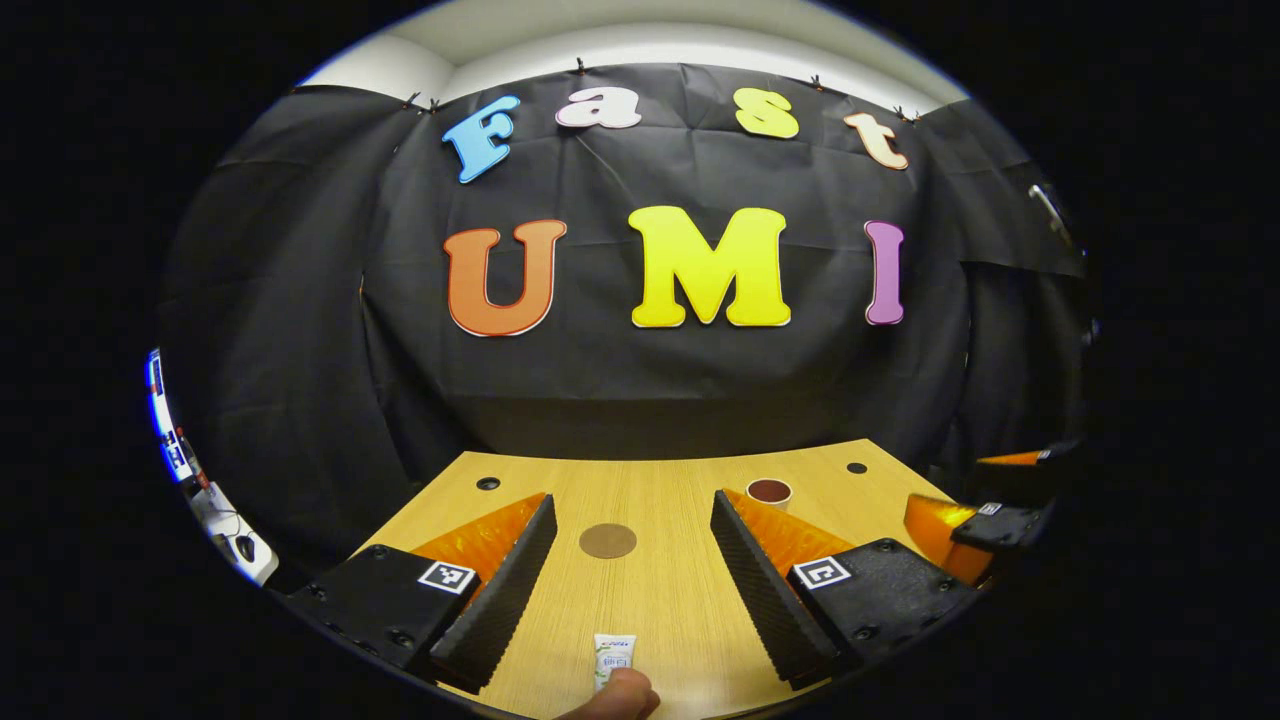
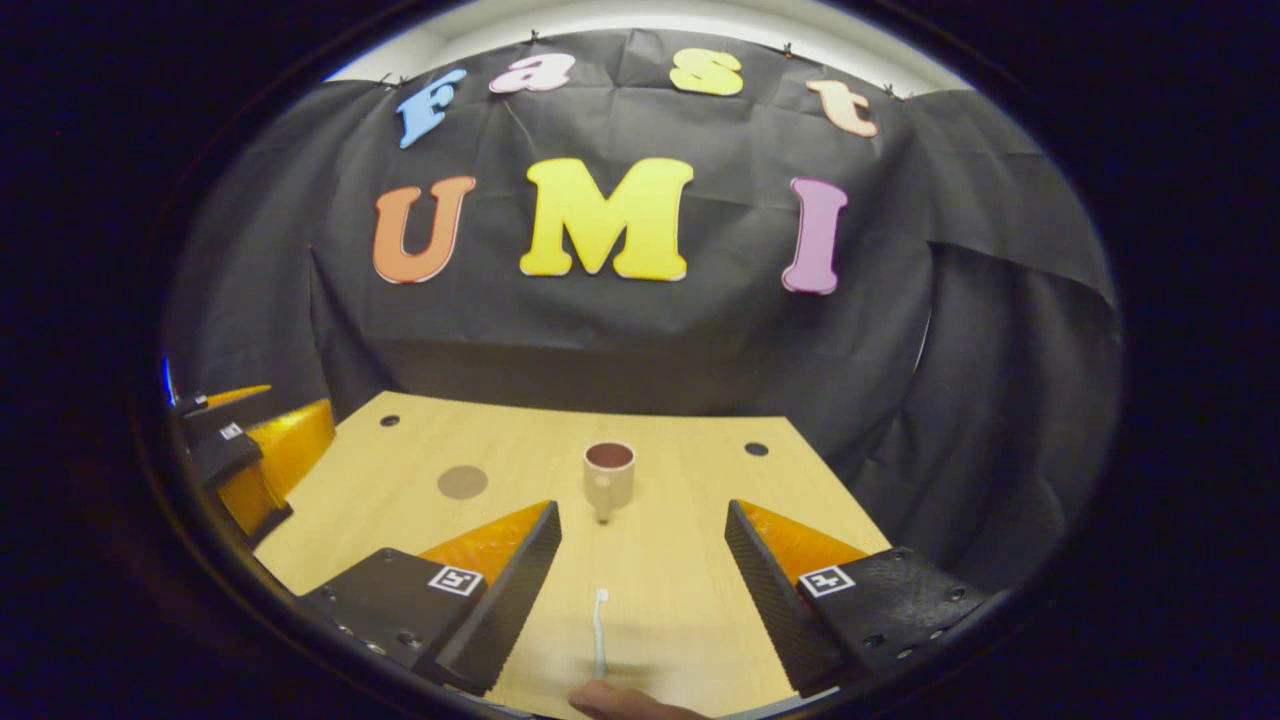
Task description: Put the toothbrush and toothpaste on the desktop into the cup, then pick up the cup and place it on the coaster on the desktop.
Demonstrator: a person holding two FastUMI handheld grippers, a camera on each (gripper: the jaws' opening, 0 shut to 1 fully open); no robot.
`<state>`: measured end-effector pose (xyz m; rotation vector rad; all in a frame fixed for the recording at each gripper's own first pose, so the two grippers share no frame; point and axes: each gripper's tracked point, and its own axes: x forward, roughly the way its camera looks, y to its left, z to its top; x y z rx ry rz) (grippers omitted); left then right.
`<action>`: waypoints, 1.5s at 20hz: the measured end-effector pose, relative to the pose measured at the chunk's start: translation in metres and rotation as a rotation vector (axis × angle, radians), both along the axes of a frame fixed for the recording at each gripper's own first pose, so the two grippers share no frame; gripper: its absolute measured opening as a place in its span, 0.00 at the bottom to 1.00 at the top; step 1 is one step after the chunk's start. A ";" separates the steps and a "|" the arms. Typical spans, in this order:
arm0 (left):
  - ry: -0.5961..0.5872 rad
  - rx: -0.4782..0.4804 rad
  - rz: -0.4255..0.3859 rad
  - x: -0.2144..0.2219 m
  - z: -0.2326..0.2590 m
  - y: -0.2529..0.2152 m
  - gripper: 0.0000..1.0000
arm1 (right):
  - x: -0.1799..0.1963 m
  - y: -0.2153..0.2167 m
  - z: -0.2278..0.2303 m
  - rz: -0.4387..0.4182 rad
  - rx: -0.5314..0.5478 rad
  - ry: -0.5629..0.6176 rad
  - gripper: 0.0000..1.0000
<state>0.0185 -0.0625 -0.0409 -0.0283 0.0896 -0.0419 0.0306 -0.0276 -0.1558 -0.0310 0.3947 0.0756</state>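
Both claws, left (image 1: 630, 560) and right (image 2: 640, 580), gaping wide, holding nothing. Toothpaste (image 1: 613, 655) lying near side of coaster (image 1: 608, 541), toothbrush (image 2: 600, 630) near side of cup (image 2: 608, 480). Risk: thin brush skidding from ill-centred pinch, or tipping cup

Both views are evenly lit from overhead, so the wooden table (image 1: 660, 590) looks bright while the black cloth wall (image 1: 620, 380) stays dim, and the cup (image 2: 609, 478) casts only a soft, short shadow. The fisheye lens bends the table's edges and squeezes everything near the rim. In the right gripper view the toothbrush (image 2: 600, 632) looks slightly blurred toward its lower end, perhaps from motion.
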 end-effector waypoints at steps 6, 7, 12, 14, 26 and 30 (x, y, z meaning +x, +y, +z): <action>0.062 0.025 0.039 -0.006 -0.024 0.003 0.99 | -0.012 -0.012 -0.114 0.012 -0.045 0.286 0.98; 0.068 0.026 0.045 -0.006 -0.026 0.005 0.99 | -0.012 -0.013 -0.122 0.007 -0.043 0.310 0.98; 0.128 0.029 0.071 -0.008 -0.045 0.012 1.00 | -0.009 0.011 -0.168 0.050 -0.010 0.422 0.98; 0.152 0.032 0.078 -0.010 -0.051 0.016 1.00 | -0.006 0.022 -0.188 0.060 0.012 0.467 0.97; 0.275 0.017 0.121 -0.018 -0.088 0.044 1.00 | 0.019 0.038 -0.236 0.073 0.012 0.566 0.43; 0.306 0.016 0.128 -0.021 -0.100 0.050 1.00 | 0.023 0.041 -0.239 0.088 -0.015 0.563 0.39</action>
